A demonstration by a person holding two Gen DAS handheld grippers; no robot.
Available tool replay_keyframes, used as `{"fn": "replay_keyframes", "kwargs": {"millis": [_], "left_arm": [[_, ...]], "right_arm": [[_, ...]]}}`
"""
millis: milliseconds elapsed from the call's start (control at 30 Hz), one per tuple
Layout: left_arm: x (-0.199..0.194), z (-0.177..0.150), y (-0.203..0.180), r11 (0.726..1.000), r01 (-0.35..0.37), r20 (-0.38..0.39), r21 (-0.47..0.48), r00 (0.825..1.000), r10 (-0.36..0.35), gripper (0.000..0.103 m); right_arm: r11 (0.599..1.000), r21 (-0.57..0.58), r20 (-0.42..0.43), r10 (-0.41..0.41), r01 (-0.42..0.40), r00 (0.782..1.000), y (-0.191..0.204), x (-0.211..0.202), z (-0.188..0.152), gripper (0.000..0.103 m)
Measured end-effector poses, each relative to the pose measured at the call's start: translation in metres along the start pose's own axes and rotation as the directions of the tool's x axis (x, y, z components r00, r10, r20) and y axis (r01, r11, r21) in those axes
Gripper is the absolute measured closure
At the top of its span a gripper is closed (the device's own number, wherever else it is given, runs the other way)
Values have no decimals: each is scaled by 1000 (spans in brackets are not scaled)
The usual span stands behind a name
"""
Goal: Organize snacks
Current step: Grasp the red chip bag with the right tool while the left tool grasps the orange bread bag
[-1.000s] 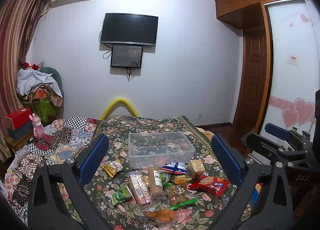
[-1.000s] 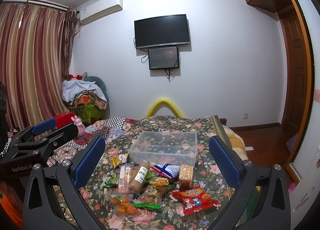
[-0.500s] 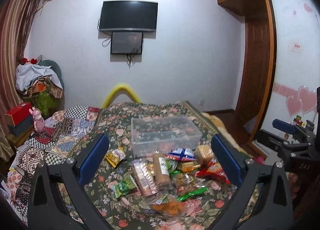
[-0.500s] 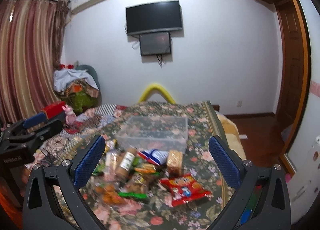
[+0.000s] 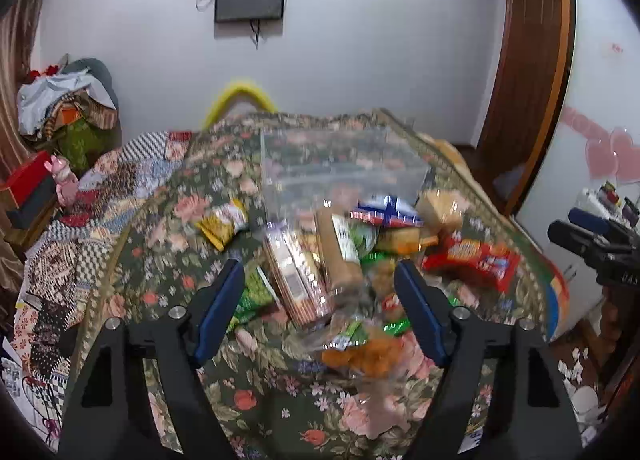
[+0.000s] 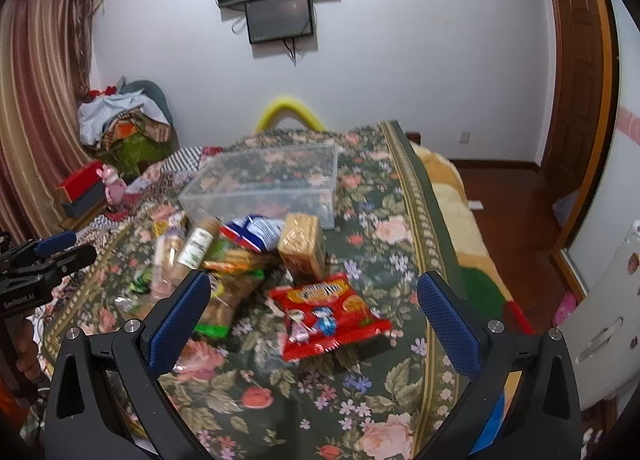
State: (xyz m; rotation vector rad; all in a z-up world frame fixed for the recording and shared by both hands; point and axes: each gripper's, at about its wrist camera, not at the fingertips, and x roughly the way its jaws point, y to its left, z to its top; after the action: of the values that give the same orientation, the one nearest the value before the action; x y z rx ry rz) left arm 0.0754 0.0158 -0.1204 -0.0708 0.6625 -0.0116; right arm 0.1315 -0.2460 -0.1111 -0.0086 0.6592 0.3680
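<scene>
Where packets overlap, the snack pile point(image 5: 340, 272) blurs indistinctly.

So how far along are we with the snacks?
Nothing is sorted yet: the clear plastic box looks empty. Both grippers are open and hold nothing; the left gripper, jaws just narrowing, frames the packet pile, the right gripper the red snack bag. Every packet remains.

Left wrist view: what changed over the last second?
Both grippers dipped toward the snack pile. The left gripper has just been closing its jaws partway, gripping nothing; the right gripper remains open. Snacks and clear bin are unmoved.
</scene>
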Motion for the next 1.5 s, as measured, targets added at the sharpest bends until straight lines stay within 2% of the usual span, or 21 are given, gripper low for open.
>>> {"fn": "replay_keyframes", "kwargs": {"millis": [100, 233, 567, 700, 867, 967, 1067, 1133, 1467, 1500], "left_arm": [[17, -7, 1, 998, 43, -67, -40, 997, -45, 27], [35, -15, 1, 995, 56, -134, -84, 989, -67, 27], [77, -32, -2, 989, 51, -264, -139, 961, -86, 27], [89, -41, -2, 983, 61, -309, -175, 944, -114, 27], [100, -46, -5, 981, 73, -336, -180, 933, -130, 27], [109, -48, -4, 974, 92, -356, -206, 920, -162, 28], [114, -50, -2, 966, 106, -364, -235, 912, -189, 37], [115, -50, -2, 964, 122, -362, -236, 910, -203, 46], [109, -45, 2, 961, 113, -353, -253, 914, -200, 54], [107, -44, 3, 962, 108, -352, -252, 915, -195, 54]], "right_arm": [[1000, 3, -46, 5, -5, 999, -5, 14, -5, 0], [1000, -4, -93, 15, -15, 996, -10, 32, -9, 0], [998, -13, -170, 62, -65, 983, -22, 71, -12, 0], [996, -13, -204, 79, -83, 976, -23, 87, -15, 0], [994, -2, -249, 107, -111, 963, -26, 104, -18, 0], [993, -11, -273, 110, -117, 956, -26, 110, -20, 1], [991, -20, -279, 119, -129, 953, -23, 112, -22, 7], [990, -35, -277, 120, -135, 953, -20, 112, -23, 13], [992, -79, -249, 81, -104, 965, -13, 100, -21, 19], [992, -77, -244, 81, -103, 966, -14, 98, -21, 24]]}}
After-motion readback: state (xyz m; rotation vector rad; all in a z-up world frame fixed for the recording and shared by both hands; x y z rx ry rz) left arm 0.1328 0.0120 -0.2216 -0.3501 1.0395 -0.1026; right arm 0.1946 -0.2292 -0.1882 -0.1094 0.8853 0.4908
